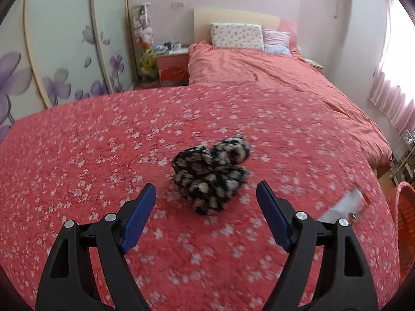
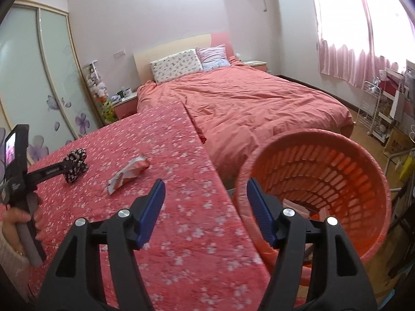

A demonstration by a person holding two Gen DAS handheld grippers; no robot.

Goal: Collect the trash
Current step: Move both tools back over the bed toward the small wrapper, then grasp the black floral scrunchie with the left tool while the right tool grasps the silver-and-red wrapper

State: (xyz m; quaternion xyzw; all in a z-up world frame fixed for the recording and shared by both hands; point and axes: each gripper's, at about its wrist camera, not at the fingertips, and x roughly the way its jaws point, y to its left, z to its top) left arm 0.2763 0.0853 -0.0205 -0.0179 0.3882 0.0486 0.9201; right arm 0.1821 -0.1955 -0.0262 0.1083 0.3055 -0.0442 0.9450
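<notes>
Bright daylight thru curtained window [image 2: 363, 26] (blown-out glare), motion blur on quilt [image 1: 103, 155], heavy fisheye warp w/ dark corners
</notes>
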